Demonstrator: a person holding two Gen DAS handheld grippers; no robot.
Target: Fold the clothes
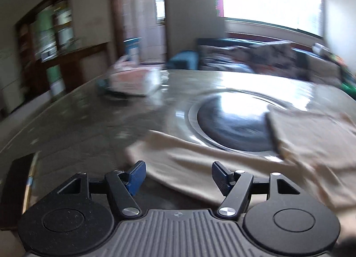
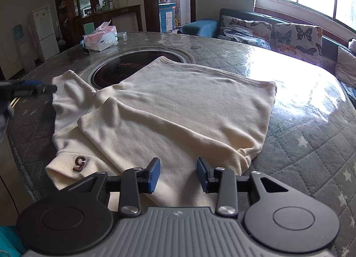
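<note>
Lying folded on the table (image 2: 311,145), the cream shirt (image 2: 178,110) (patch reads "5"); both grippers (image 1: 179,176) (image 2: 178,173) spread, empty.

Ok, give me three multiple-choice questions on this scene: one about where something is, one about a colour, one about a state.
1. Where is the tissue pack?
A. on the far side of the table
B. on the sofa
C. on the shirt

2. What colour is the shirt?
A. blue
B. cream
C. black

3. How is the right hand-held gripper?
A. shut on the shirt
B. shut on nothing
C. open

Answers:
1 A: it sits on the table beyond the round inset.
2 B: the cloth is pale cream.
3 C: its blue pads stand apart with the shirt showing between them.
</note>
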